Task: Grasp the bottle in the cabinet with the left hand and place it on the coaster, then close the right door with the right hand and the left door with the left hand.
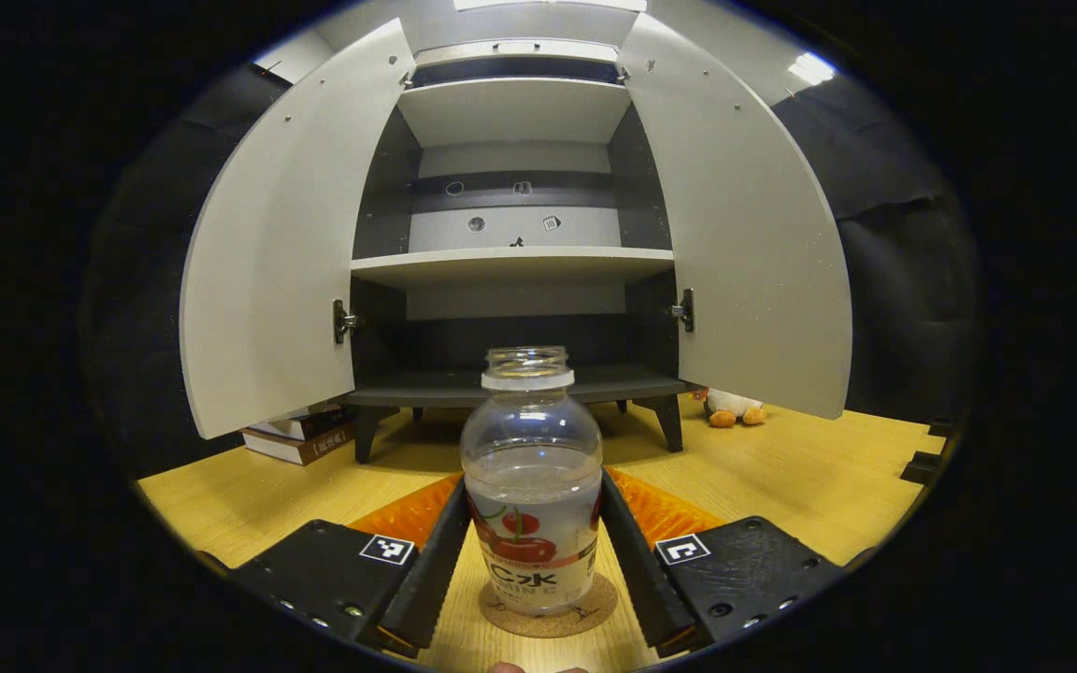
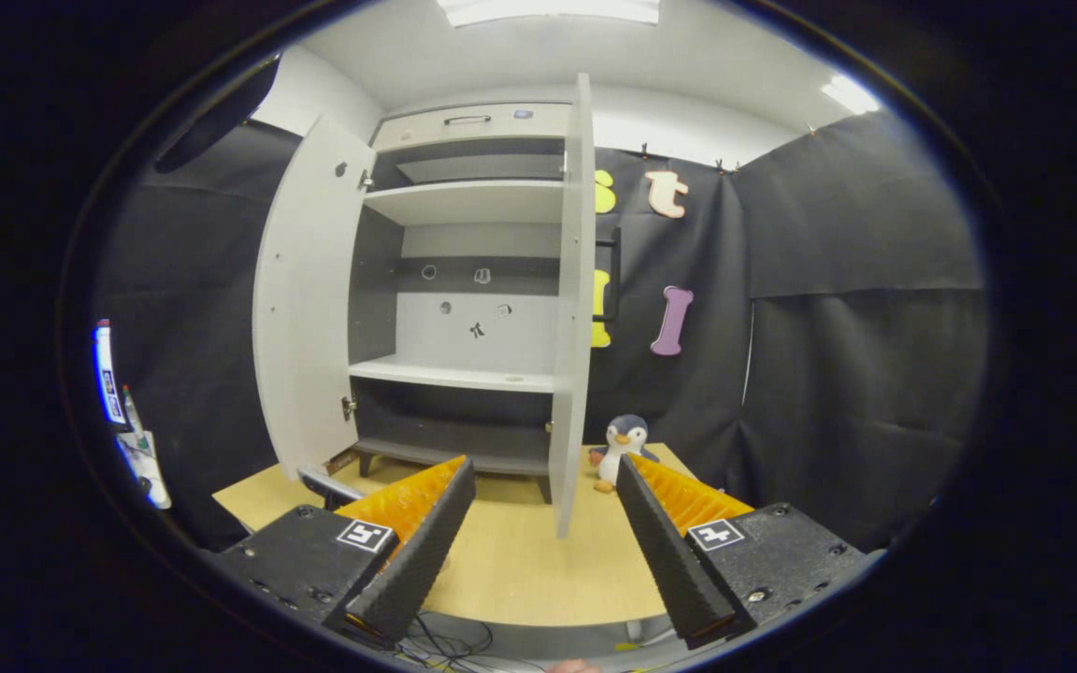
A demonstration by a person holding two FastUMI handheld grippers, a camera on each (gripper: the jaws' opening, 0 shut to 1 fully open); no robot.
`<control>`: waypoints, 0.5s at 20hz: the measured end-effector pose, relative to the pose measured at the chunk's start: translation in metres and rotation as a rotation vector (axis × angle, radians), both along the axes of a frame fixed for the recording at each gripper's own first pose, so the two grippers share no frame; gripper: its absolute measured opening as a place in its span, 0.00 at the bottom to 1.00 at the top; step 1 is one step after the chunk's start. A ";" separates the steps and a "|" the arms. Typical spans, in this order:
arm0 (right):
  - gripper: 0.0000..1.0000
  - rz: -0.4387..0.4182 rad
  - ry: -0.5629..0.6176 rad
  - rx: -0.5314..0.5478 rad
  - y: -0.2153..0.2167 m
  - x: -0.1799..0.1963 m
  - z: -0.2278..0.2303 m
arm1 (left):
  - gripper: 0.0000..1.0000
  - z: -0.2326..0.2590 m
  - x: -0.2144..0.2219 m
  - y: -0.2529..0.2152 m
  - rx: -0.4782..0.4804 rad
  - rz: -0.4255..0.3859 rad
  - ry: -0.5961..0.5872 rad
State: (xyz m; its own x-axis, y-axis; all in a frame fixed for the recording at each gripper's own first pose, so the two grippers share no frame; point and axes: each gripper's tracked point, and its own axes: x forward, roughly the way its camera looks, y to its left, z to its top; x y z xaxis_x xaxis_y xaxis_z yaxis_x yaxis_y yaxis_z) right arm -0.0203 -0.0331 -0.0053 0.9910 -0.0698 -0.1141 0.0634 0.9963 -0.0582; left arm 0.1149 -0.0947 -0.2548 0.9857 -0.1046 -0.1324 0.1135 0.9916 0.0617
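While both cabinet doors are standing open, the scene is reading as follows.
Bottle: the bottle (image 1: 530,486) is standing upright on the coaster (image 1: 548,612), uncapped and holding clear liquid to about the shoulder.
Left gripper: the left gripper (image 1: 531,551) is bracketing the bottle, its fingers (image 1: 426,570) lying right against the bottle's sides; I cannot tell whether they are pressing on it or just touching.
Coaster: it is lying flat on the desk (image 1: 782,477), in front of the cabinet (image 1: 515,252).
Right gripper: the right gripper (image 2: 543,542) is hovering wide open above the desk's near edge, holding nothing and facing the cabinet from an angle.
Left door: the left door (image 1: 277,271) is swinging out wide from its hinge.
Right door: the right door (image 1: 744,243) is also standing wide; in the right gripper view it is showing nearly edge-on (image 2: 574,308).
Shelves: they are showing bare.
Penguin toy: the penguin toy (image 2: 623,449) is sitting on the desk beside the cabinet's right side.
Books: the books (image 1: 300,435) are lying stacked under the left door.
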 end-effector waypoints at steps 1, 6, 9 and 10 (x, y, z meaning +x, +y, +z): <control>0.99 0.003 0.001 -0.001 0.000 0.000 0.001 | 0.79 0.005 0.000 0.000 -0.001 -0.004 -0.013; 0.99 0.013 -0.022 0.007 -0.001 0.000 0.006 | 0.96 0.037 -0.002 -0.001 0.003 -0.008 -0.063; 0.99 0.015 -0.033 0.017 -0.005 -0.001 0.003 | 0.97 0.076 -0.010 -0.001 -0.021 -0.023 -0.099; 0.99 0.016 -0.033 0.024 -0.006 0.000 0.000 | 0.97 0.095 -0.013 -0.003 -0.031 -0.038 -0.115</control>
